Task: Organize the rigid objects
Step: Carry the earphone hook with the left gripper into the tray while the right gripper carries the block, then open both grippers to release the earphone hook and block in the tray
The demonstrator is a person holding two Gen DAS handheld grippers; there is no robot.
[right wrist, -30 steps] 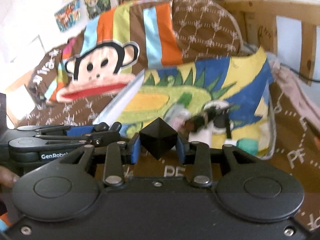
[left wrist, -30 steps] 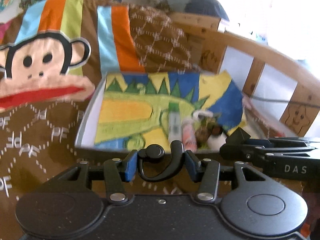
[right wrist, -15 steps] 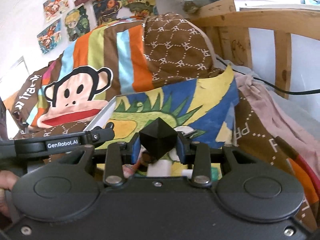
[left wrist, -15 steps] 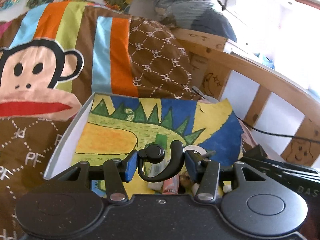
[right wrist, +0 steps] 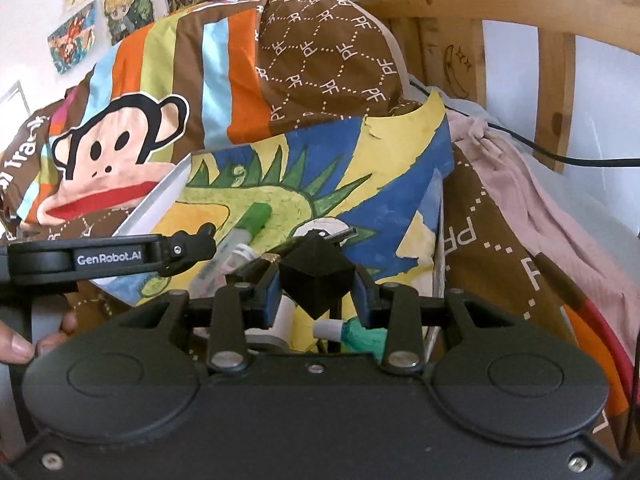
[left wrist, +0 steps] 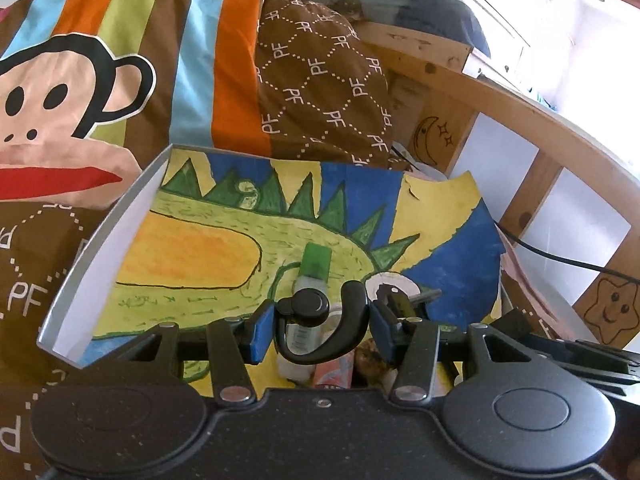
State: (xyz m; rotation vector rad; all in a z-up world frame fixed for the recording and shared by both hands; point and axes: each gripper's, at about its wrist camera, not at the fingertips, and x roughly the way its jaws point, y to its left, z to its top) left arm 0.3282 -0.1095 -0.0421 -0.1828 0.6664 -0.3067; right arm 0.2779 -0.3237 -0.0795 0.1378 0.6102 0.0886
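My left gripper [left wrist: 320, 330] is shut on a black hook-shaped earpiece [left wrist: 324, 328] and holds it over the near end of a grey tray [left wrist: 80, 264] lined with a dinosaur painting [left wrist: 224, 240]. My right gripper [right wrist: 316, 288] is shut on a black angular block [right wrist: 316, 280] above the same tray [right wrist: 156, 200]. A tube with a green cap [left wrist: 314, 268] lies in the tray among several small items; it also shows in the right wrist view [right wrist: 248, 224]. The left gripper shows in the right wrist view [right wrist: 120, 258].
The tray lies on a brown monkey-print duvet [left wrist: 60, 92]. A wooden bed rail [left wrist: 540, 152] runs behind and to the right. A black cable [right wrist: 560, 152] and pink cloth [right wrist: 560, 208] lie at the right. A hand [right wrist: 24, 344] shows at lower left.
Both grippers have moved forward over the tray, still holding their objects. The tray's small items have slid under the fingers.
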